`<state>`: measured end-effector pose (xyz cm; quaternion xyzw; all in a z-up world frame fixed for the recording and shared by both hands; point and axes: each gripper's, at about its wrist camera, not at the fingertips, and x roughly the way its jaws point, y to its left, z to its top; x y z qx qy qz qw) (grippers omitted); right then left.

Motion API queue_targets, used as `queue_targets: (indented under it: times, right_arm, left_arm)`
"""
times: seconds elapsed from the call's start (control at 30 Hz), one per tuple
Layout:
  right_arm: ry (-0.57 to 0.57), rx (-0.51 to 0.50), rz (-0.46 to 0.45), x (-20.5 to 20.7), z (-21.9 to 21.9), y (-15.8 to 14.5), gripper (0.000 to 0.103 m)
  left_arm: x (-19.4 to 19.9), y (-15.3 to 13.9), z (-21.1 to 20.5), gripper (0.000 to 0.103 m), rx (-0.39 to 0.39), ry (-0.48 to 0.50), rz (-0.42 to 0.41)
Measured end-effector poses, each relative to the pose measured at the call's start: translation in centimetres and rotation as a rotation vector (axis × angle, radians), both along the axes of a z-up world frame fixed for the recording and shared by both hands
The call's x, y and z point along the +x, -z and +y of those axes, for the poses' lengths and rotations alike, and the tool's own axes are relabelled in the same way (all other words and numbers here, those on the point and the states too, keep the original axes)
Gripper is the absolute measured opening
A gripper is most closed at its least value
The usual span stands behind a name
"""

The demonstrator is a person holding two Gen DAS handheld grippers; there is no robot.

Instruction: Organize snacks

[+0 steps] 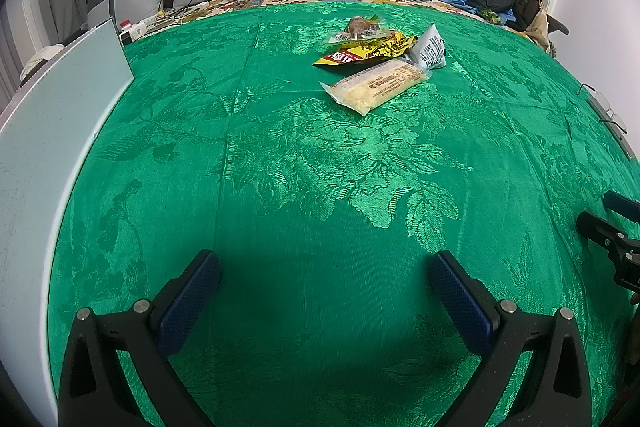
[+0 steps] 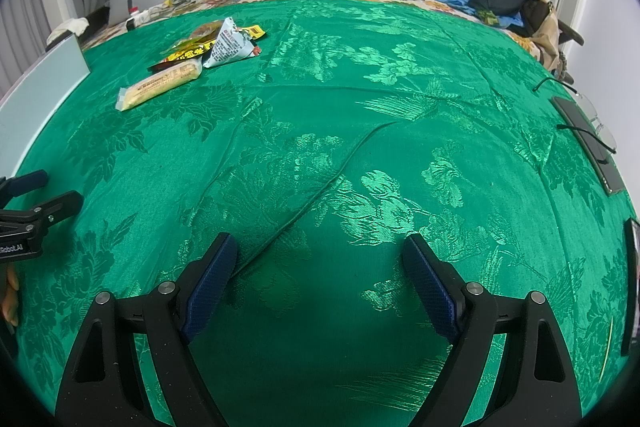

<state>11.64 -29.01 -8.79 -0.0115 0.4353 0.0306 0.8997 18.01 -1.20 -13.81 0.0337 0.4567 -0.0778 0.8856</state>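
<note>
both claws, left gripper [image 1: 325, 267] and right gripper [image 2: 319, 251], gape wide and empty over the green cloth [image 2: 360, 147], snack pile [image 2: 192, 63] way off upper left of the right view.

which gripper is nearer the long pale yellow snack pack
Left. The left gripper sits almost straight below the long pale yellow snack pack, pack slightly to its right. From the right gripper the pack lies far off up-left.

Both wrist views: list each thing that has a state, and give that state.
left gripper: open, empty
right gripper: open, empty
long yellow snack pack: sealed, lying flat
white snack pack: lying crumpled in the pile
yellow-and-red snack pack: lying crumpled
green cloth: spread, creased
</note>
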Motion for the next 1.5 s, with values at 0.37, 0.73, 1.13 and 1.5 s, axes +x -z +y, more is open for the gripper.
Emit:
queue_targets:
  times: [0.37, 0.73, 1.13, 1.5]
  right_arm:
    - [0.0, 0.0, 0.0, 0.0, 0.0, 0.0, 0.088]
    - [0.0, 0.001, 0.0, 0.0, 0.0, 0.0, 0.088]
    - [0.0, 0.001, 0.0, 0.0, 0.1, 0.0, 0.088]
    - [0.001, 0.002, 0.0, 0.0, 0.1, 0.0, 0.088]
  left_arm:
    - [0.0, 0.0, 0.0, 0.103, 0.001, 0.0, 0.0]
    - [0.9, -0.1, 0.0, 0.103, 0.002, 0.036, 0.025]
    - [14.0, -3.0, -4.8, 0.102, 0.019, 0.283, 0.205]
    - [15.2, -2.1, -6.8, 0.029, 0.012, 0.273, 0.201]
